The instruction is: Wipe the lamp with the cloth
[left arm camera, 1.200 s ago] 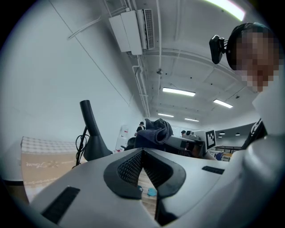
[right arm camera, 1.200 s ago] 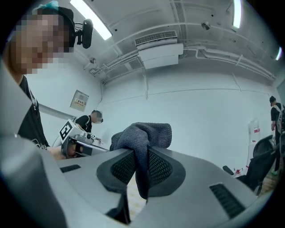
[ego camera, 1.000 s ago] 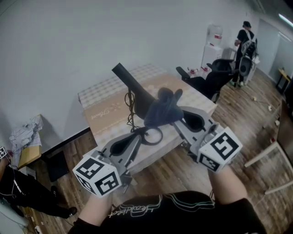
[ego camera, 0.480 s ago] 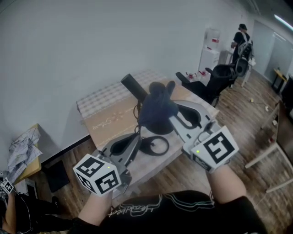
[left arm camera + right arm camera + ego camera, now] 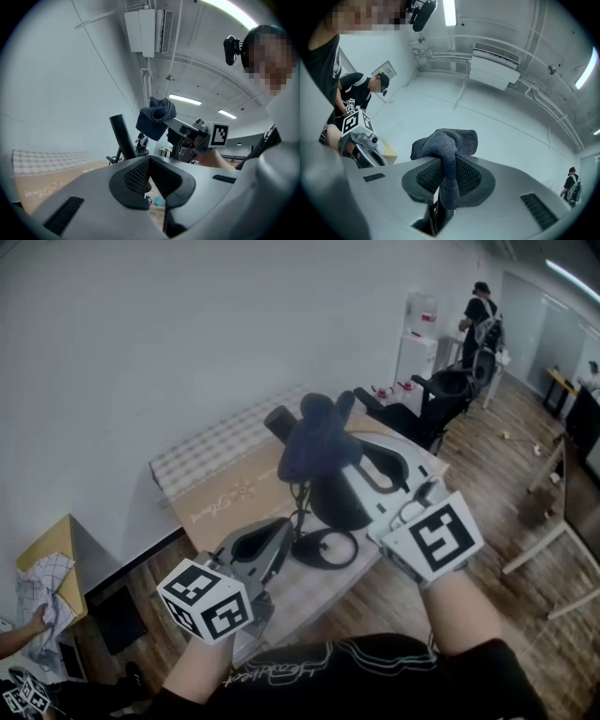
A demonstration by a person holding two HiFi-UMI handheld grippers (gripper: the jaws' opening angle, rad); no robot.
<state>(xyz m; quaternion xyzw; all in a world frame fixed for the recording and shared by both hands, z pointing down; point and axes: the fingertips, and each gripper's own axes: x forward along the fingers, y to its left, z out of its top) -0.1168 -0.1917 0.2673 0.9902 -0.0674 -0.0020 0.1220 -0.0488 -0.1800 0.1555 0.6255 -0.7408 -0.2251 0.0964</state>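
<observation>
The right gripper (image 5: pixel 446 163) has its jaws clamped on a dark blue cloth (image 5: pixel 444 143). The cloth bunches up above the jaw tips, and one fold hangs down between the mesh pads. In the head view the same cloth (image 5: pixel 314 439) sits at the front of the right gripper (image 5: pixel 332 463), over the upper part of a black desk lamp (image 5: pixel 279 420). The lamp's bar-shaped head sticks out just beyond the jaws, and its ring base lies on the table (image 5: pixel 211 498) below them.

The left gripper (image 5: pixel 150 160) has its jaws together, pads meeting at the tips with nothing held between them. Ahead of these jaws and above them stands the lamp's tilted black bar (image 5: pixel 121 137), with the cloth (image 5: pixel 156 117) close to its right. No view settles whether cloth and bar touch. In the head view the left gripper (image 5: pixel 281 529) points at the lamp's thin stem, its tips near the ring base.
</observation>
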